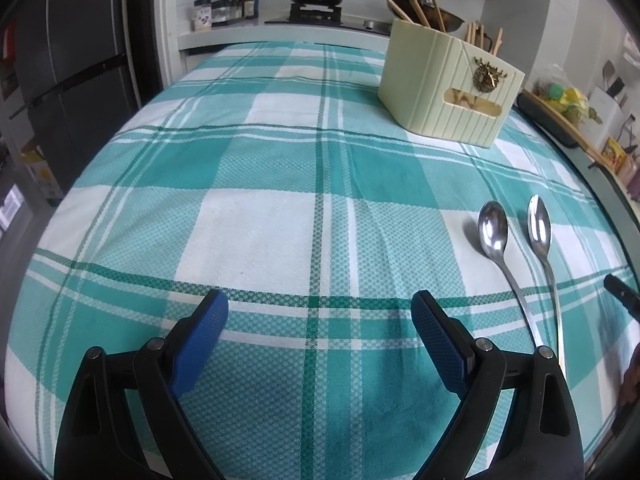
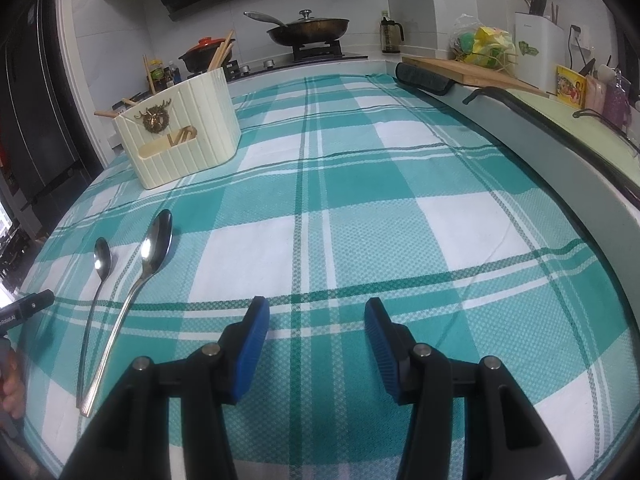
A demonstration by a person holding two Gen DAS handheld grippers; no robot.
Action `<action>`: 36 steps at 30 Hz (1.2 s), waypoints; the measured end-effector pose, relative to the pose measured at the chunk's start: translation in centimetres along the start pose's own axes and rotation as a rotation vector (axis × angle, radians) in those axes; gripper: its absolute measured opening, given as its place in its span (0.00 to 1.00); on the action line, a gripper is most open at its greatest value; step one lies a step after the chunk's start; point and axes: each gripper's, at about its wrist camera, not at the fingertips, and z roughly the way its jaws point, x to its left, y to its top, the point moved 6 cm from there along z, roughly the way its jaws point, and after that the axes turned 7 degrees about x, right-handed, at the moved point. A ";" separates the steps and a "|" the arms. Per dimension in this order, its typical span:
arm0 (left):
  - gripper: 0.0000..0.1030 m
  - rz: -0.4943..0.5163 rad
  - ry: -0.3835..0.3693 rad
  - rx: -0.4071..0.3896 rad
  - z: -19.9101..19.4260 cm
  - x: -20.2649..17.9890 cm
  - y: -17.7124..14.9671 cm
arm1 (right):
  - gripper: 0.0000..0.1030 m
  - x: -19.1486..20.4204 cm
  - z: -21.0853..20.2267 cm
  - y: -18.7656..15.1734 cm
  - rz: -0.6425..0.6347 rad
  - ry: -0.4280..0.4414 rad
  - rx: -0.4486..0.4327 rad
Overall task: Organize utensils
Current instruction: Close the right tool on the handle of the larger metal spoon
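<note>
Left gripper (image 1: 320,312) gapes wide, jaws holding nothing above the checked cloth (image 1: 260,220); right gripper (image 2: 317,318) sits half-spread, empty too, two spoons (image 2: 120,280) untouched.

We count two metal spoons, a smaller spoon (image 2: 103,258) and a larger spoon (image 2: 157,246), on one checked cloth (image 2: 360,216) over the bench. One cream holder (image 2: 180,140) stands there, with several wooden chopsticks (image 2: 222,54) we cannot count exactly. Behind, we see one frying pan (image 2: 308,28), one clay pot (image 2: 202,56) and one cutting board (image 2: 472,70).
</note>
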 end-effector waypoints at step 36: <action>0.91 0.003 -0.016 -0.029 -2.0 -1.4 -0.2 | 0.08 6.4 0.6 -1.5 -0.173 -0.157 0.127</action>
